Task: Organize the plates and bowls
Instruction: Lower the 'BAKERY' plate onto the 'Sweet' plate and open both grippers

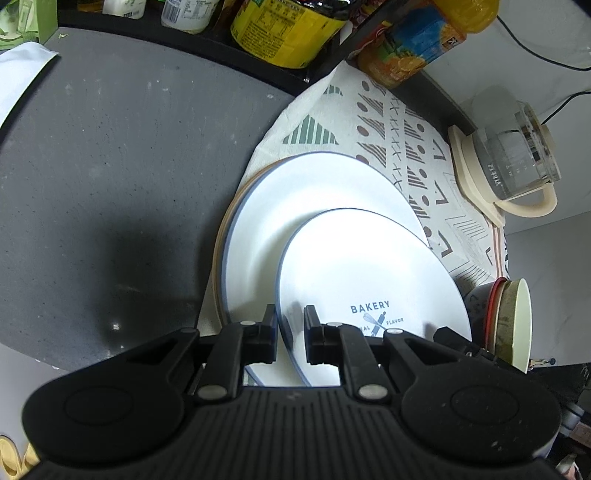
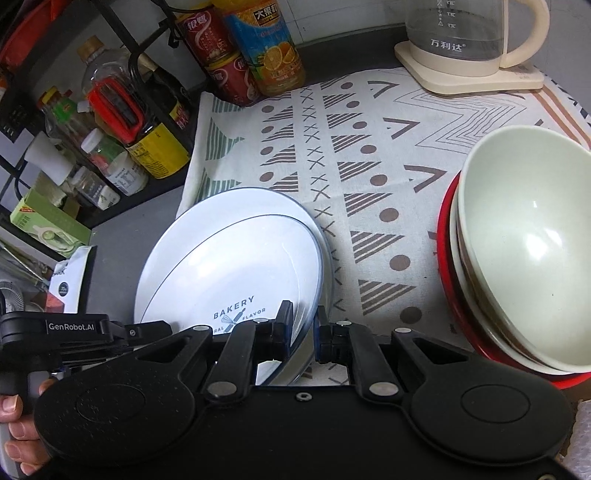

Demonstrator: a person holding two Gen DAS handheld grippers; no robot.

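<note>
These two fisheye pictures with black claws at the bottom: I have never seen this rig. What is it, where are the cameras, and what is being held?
There is no robot. A person holds a two-finger tool in each hand, and a camera on each tool looks forward along its fingers. The left wrist view shows the left hand-held gripper; the right wrist view shows the right hand-held gripper.

Both tools have their fingers on either side of the near rim of the small white plate printed BAKERY, one from each side. It sits on a larger white blue-rimmed plate, which lies partly on a patterned cloth on the grey counter.

To the right is a stack of bowls, a pale cream one on top and a red one lowest. Behind stand a glass kettle and bottles.
</note>
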